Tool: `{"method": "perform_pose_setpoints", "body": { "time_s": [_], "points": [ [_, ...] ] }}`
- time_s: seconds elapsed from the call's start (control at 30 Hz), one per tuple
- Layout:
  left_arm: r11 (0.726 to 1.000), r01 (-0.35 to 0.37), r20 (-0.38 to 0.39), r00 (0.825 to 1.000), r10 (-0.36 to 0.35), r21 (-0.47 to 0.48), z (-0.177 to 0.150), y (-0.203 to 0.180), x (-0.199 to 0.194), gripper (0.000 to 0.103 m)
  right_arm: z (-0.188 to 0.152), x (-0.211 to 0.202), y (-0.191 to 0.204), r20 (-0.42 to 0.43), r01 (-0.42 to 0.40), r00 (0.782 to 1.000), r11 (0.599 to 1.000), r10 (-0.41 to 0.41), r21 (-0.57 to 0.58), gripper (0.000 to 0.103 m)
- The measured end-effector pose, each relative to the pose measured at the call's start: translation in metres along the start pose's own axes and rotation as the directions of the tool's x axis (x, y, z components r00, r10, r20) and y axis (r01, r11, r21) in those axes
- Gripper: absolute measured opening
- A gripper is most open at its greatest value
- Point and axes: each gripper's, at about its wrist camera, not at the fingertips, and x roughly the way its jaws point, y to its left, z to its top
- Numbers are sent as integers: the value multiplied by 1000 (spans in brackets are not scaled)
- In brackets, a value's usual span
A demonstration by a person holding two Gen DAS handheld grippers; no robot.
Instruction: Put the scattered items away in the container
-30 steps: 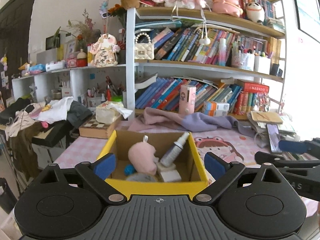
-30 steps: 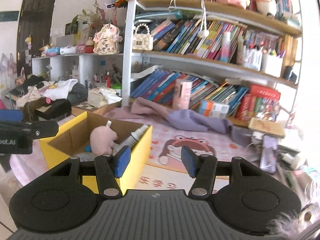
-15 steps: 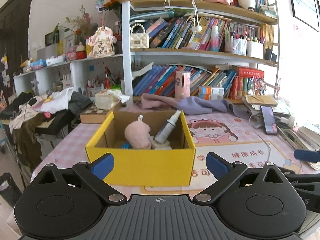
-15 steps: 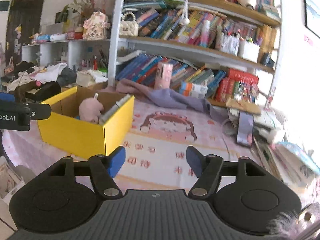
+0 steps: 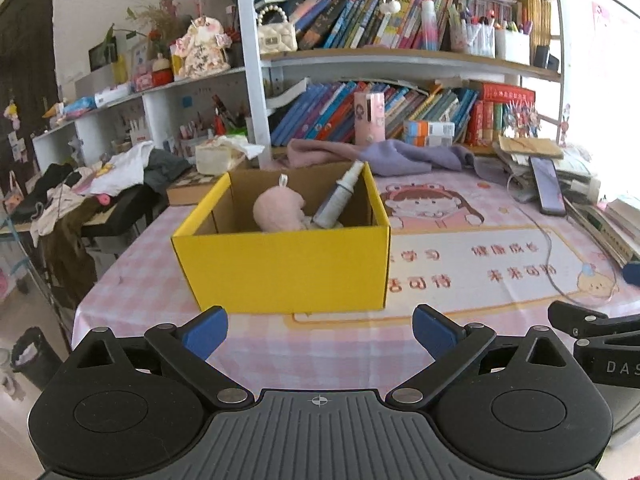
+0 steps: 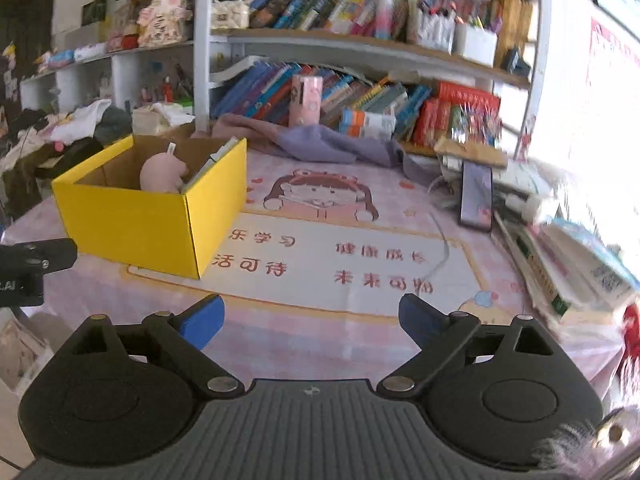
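- A yellow cardboard box (image 5: 286, 266), open at the top, stands on a pink checked tablecloth (image 5: 320, 340) at the near left of a cluttered desk, just beyond the left gripper (image 5: 319, 330).
- Inside the box, a pink plush toy (image 5: 278, 213) lies beside a spray bottle (image 5: 338, 198) that leans against the far right corner, nozzle upward. Something pale lies under them, too hidden to name.
- The left gripper hangs with its blue-padded fingers (image 5: 206, 330) spread wide and nothing between them.
- The right gripper (image 6: 310, 320) sits to the right of the box over a printed cartoon mat (image 6: 340, 256); its jaws are opening, and nothing is between them.
- No loose item shows on the bare mat, so the tidying looks nearly or fully done.
- Handling, as a judgement: the plush looks light and soft and would squash under the pads, so a grip around its middle suits it.
- The bottle looks stiff, smooth and likely slippery; a hold across its body, below the nozzle, seems safest.
- The box looks light, with thin walls that could buckle if pinched; it may also slide on the cloth.
- A phone (image 6: 476, 196) and a cable (image 6: 442, 248) lie at the far right, near stacked books.
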Motion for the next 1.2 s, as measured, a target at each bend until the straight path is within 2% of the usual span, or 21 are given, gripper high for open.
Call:
{"method": "perform_pose_setpoints", "body": {
  "time_s": [0.5, 1.2],
  "points": [
    [1000, 11, -45, 999, -12, -10, -12, 2, -6, 100, -11, -7, 4, -50, -67, 996, 997, 69, 27, 102],
    [1000, 15, -69, 997, -17, -27, -16, 6, -5, 103, -12, -10, 4, -62, -59, 996, 997, 61, 39, 103]
  ]
}}
